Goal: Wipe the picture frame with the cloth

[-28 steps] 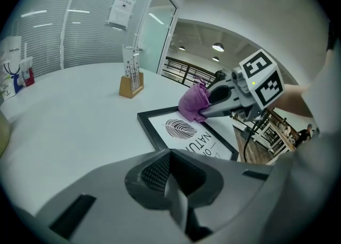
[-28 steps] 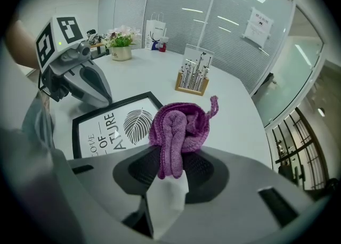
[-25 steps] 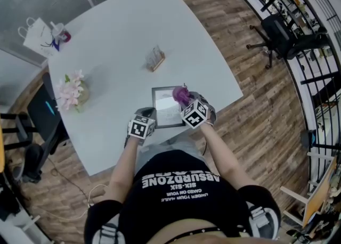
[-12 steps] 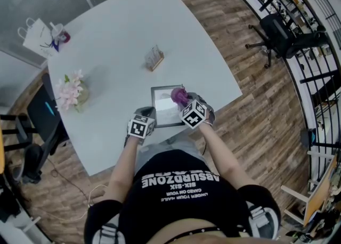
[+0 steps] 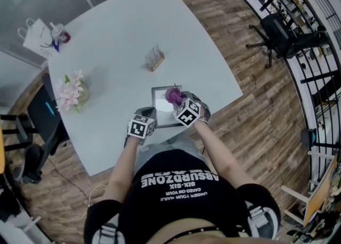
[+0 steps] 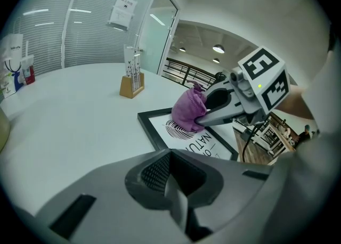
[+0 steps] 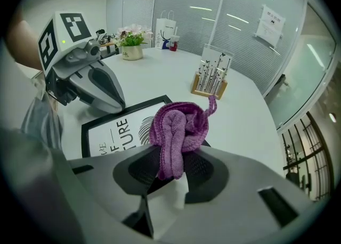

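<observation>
A black picture frame (image 5: 161,114) with a leaf print lies flat near the white table's (image 5: 117,24) front edge. My right gripper (image 5: 176,100) is shut on a bunched purple cloth (image 5: 171,95), which rests on the frame's glass. The right gripper view shows the cloth (image 7: 176,128) bulging out of the jaws over the frame (image 7: 114,131). My left gripper (image 5: 148,112) sits at the frame's left side with its jaws shut and nothing between them. In the left gripper view the cloth (image 6: 187,111) sits on the frame (image 6: 160,135), in front of my left gripper (image 6: 169,176).
A wooden stand with cards (image 5: 155,58) is beyond the frame. A pot of pink flowers (image 5: 72,91) stands at the left, with a white paper bag (image 5: 38,36) at the far left corner. An office chair (image 5: 279,32) stands on the wood floor to the right.
My right gripper has slid the cloth leftward across the frame's glass. The left gripper and the frame have stayed in place.
</observation>
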Available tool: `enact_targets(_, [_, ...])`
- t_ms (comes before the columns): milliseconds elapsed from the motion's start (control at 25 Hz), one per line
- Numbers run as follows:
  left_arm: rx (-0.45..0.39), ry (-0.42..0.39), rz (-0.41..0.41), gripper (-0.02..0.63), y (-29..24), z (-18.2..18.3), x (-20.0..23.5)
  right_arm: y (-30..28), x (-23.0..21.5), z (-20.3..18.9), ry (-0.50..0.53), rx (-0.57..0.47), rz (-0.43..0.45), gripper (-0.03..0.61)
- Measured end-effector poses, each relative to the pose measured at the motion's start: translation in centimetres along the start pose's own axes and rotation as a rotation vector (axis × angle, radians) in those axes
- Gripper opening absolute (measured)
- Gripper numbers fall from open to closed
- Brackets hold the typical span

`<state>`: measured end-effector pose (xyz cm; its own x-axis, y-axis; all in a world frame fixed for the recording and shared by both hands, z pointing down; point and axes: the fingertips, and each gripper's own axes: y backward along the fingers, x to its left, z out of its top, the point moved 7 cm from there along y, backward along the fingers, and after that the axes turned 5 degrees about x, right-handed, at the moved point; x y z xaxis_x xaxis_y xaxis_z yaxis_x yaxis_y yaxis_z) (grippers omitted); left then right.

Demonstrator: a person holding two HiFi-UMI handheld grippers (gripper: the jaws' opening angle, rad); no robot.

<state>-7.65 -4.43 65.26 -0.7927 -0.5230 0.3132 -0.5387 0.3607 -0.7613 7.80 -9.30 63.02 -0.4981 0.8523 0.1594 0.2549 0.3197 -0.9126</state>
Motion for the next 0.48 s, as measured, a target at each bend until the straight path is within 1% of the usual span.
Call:
enact_targets(320, [-0.013,-0.004,0.023,0.015,-0.1,-0.1,-0.2,-0.7,1.0,1.7,0.026,-0.017,0.036,0.130])
enact_targets(480, [-0.013,0.011,0.015,0.015,-0.1,-0.2,0.0,-1.2,1.8,2.8,0.035,-0.031,0.063,0.130])
